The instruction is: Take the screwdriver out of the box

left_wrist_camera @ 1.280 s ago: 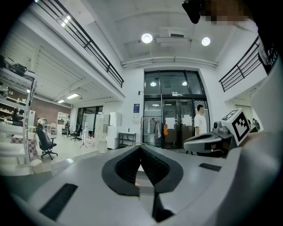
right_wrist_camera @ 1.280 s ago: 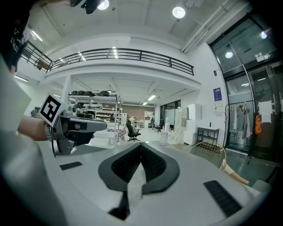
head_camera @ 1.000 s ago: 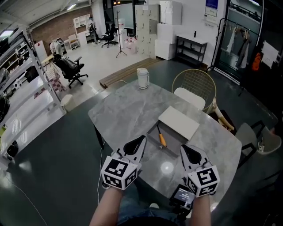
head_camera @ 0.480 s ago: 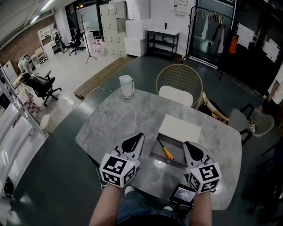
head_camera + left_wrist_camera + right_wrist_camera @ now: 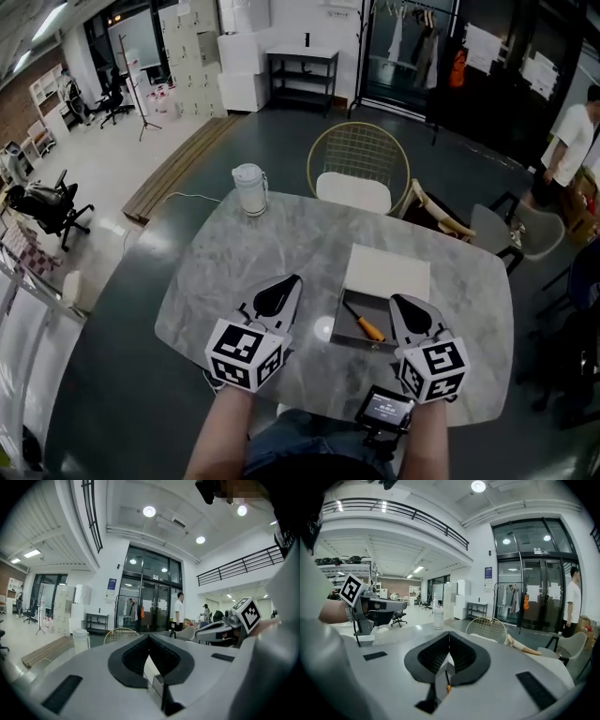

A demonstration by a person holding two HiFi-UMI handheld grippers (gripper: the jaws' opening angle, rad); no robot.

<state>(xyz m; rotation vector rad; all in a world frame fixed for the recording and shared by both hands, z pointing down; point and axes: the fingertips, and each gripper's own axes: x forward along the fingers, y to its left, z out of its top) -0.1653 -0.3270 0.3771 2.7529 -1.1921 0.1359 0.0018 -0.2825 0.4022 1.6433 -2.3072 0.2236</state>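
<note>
Screwdriver [image 5: 364,323] lies in the open box [image 5: 339,339] on the table [image 5: 234,272], just left of the right gripper [image 5: 405,302], farther from the left gripper [image 5: 286,281]. Shaft runs far-left to near-right, orange handle near-right. Both grippers clenched, empty.

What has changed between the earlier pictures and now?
Mostly the viewpoint: the person moved round the table, so the jug now shows further left. The grippers came along, one on each side of the box. Nothing was gripped or released. The left gripper and right gripper stay shut and empty, and the screwdriver still lies in the open box.
</note>
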